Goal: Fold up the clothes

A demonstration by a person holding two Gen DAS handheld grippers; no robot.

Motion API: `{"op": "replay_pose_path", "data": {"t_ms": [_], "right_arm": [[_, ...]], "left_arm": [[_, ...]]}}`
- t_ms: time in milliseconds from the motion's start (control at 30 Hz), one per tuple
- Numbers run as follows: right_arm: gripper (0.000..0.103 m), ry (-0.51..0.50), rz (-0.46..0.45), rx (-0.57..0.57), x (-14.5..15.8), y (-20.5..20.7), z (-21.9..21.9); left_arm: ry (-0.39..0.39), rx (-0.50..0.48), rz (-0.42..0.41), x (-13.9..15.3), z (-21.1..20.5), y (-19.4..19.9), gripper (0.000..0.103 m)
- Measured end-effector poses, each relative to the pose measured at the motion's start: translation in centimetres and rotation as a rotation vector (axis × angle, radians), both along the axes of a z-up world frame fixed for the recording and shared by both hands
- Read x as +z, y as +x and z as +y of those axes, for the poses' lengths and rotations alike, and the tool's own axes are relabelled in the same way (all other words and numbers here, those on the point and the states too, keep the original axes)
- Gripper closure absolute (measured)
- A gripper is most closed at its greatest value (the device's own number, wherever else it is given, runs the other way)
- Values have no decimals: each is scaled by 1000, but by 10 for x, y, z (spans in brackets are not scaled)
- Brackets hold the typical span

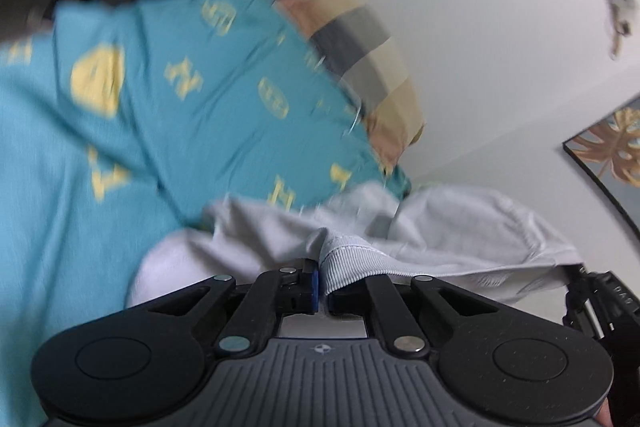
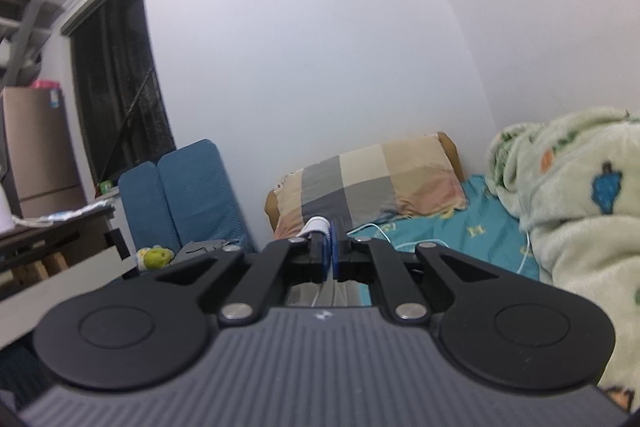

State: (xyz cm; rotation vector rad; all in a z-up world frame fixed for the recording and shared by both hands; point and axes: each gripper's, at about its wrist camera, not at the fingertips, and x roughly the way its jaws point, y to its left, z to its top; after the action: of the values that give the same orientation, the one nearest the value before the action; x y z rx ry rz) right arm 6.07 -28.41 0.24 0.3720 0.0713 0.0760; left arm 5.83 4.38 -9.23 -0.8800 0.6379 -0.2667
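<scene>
Ribbed hem of pale grey garment (image 1: pixel 360 267) pinched between closed jaws of left gripper (image 1: pixel 323 293). White fabric edge (image 2: pixel 318 225) clamped in right gripper (image 2: pixel 331 259), jaws together. Best kept taut between both grips, raised evenly, then laid flat before creasing. Rest of garment bunched just beyond left jaws, on teal bedsheet (image 1: pixel 180 107). Checked pillow (image 2: pixel 372 179) farther back against wall.

A checked pillow (image 2: pixel 372 183) lies on the teal sheet (image 2: pixel 476 231).
</scene>
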Motion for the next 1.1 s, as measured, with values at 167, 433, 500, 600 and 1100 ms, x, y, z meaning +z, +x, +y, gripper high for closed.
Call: {"op": "replay_pose_path", "data": {"t_ms": [167,433,500,600,1100], "right_arm": [[98,11,6,17,6,-14,-2],[98,44,-79,37,52,-64,12],[98,59,-104,36,71,-77,11],[98,88,-148,32,107,-97,3],[98,-8,-410,15,298,-238,10]], "left_arm": [[86,65,-145,42,11,-7,100],[159,113,-332,144,35,-30,100],[187,100,-390,178,36,-37,100],[244,68,-493,239,29,-53,100],[289,27,-758,485,20,-165,100]]}}
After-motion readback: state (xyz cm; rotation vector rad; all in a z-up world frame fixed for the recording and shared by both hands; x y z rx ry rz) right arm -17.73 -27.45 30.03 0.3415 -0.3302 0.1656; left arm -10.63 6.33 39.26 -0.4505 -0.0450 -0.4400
